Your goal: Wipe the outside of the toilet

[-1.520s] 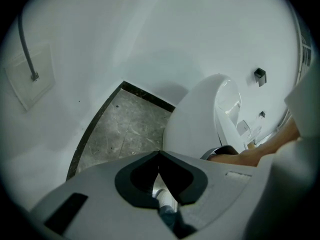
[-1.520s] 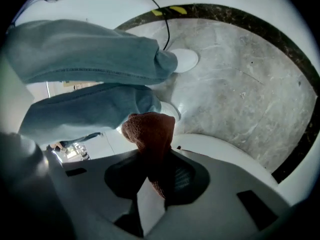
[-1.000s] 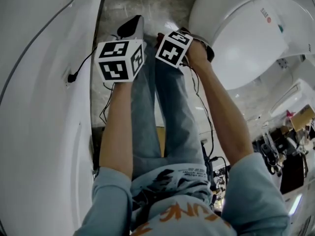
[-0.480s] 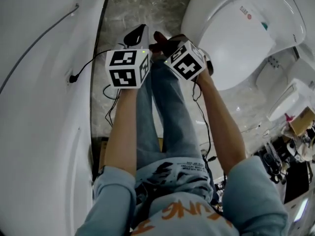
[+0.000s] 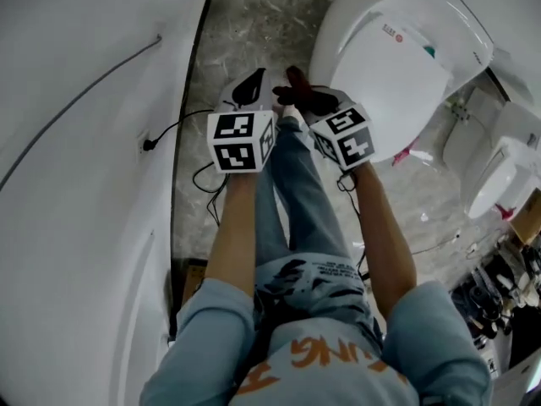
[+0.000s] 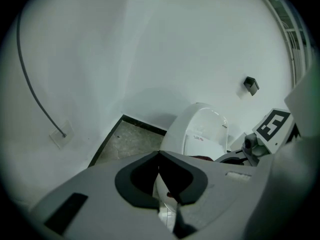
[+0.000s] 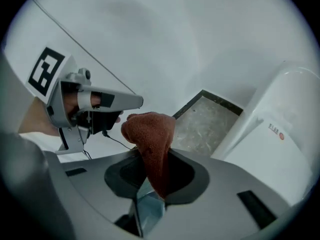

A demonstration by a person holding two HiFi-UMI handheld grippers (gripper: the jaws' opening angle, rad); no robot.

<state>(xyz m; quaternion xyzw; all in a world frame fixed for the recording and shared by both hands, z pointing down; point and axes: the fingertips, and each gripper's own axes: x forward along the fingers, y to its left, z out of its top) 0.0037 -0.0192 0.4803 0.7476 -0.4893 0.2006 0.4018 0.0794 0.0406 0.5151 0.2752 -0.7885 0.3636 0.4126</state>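
The white toilet (image 5: 397, 57) stands at the upper right of the head view with its lid down. My right gripper (image 5: 297, 88) is shut on a reddish-brown cloth (image 5: 306, 98), held in the air just left of the bowl's front. In the right gripper view the cloth (image 7: 150, 139) sticks up from between the jaws, apart from the toilet (image 7: 280, 134). My left gripper (image 5: 251, 85) hovers beside it over the floor. Its jaws meet with nothing between them (image 6: 160, 155), and the toilet (image 6: 197, 131) lies ahead of them.
A curved white wall (image 5: 76, 142) with a grey cable (image 5: 84, 104) runs along the left. A black cord (image 5: 182, 125) trails over the marbled floor (image 5: 254, 24). My legs in jeans (image 5: 287, 201) are below the grippers. A white basin (image 5: 494, 176) and clutter sit at the right.
The head camera has swung, so more of the toilet shows. Both grippers have shifted slightly rightward and stay side by side; the right one still holds the cloth.
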